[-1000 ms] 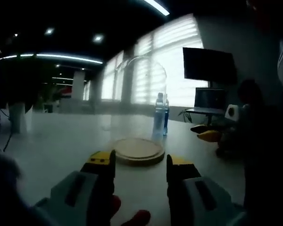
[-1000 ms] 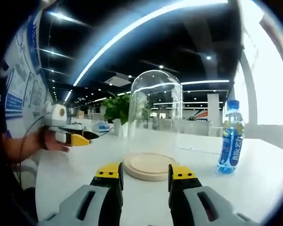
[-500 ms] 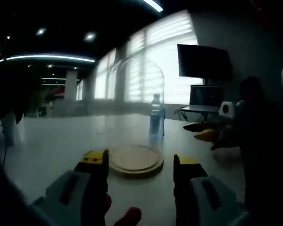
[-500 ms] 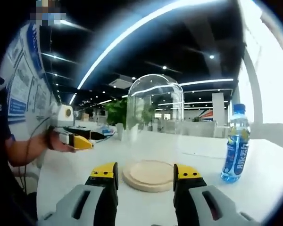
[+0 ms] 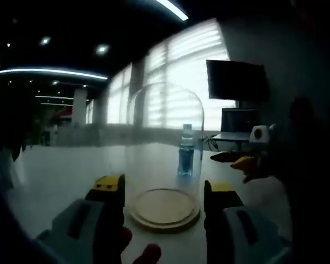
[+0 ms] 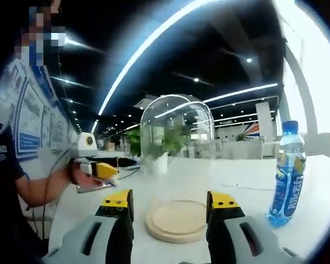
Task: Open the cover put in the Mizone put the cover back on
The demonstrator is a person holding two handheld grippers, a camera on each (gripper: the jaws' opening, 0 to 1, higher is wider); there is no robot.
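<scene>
Left tongs [image 5: 164, 190] jaws apart, holding nothing, hovering low over the white counter [image 5: 60, 170], straddling the near edge of the wooden base [image 5: 164, 208]. Glass dome [image 5: 165, 137] sits on that base, upright. Mizone bottle [image 5: 186, 150] stands upright on the counter beyond the dome, seen through the glass, apart from it.

Right tongs [image 6: 170, 199] also apart and empty, aimed at the same base [image 6: 179, 220] from the other side; dome [image 6: 177, 129] over it, bottle [image 6: 287, 173] to the right, well clear. Left view is dark, so whether the dome seats fully is hard to tell.
</scene>
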